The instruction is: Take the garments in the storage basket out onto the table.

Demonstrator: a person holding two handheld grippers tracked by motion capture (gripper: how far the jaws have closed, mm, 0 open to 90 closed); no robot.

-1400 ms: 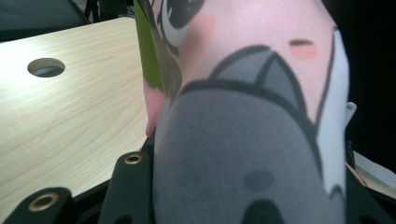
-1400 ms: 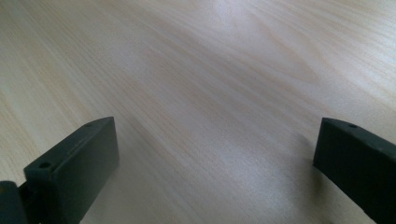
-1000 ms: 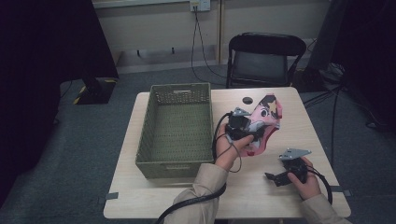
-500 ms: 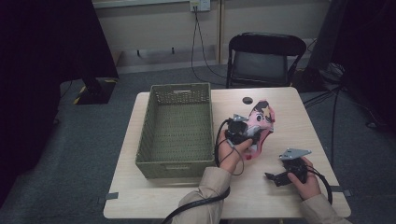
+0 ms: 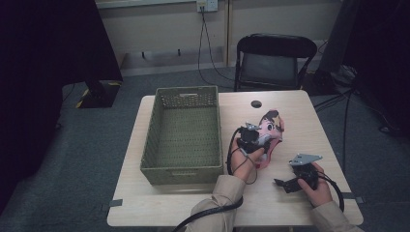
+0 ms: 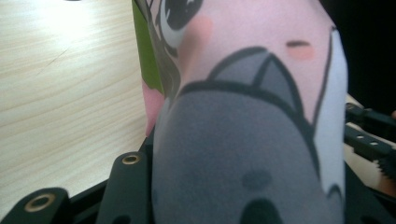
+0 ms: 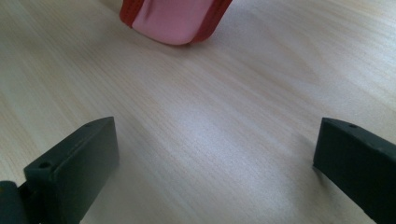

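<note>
Left gripper (image 5: 256, 137) clamps a pink cartoon-printed pouch (image 5: 270, 129) near the middle of the wooden table (image 5: 290, 203), just right of the green woven basket (image 5: 183, 135); the hand hides the pouch's lower part in the high view. Right gripper (image 5: 290, 183) rests by the near right corner. Left gripper view: the pouch (image 6: 243, 116) blocks the jaws, its print cut off, no writing legible. Right gripper view: jaws stand apart over bare table (image 7: 201, 140), the pouch's pink, red-edged end (image 7: 175, 18) cropped at top.
</note>
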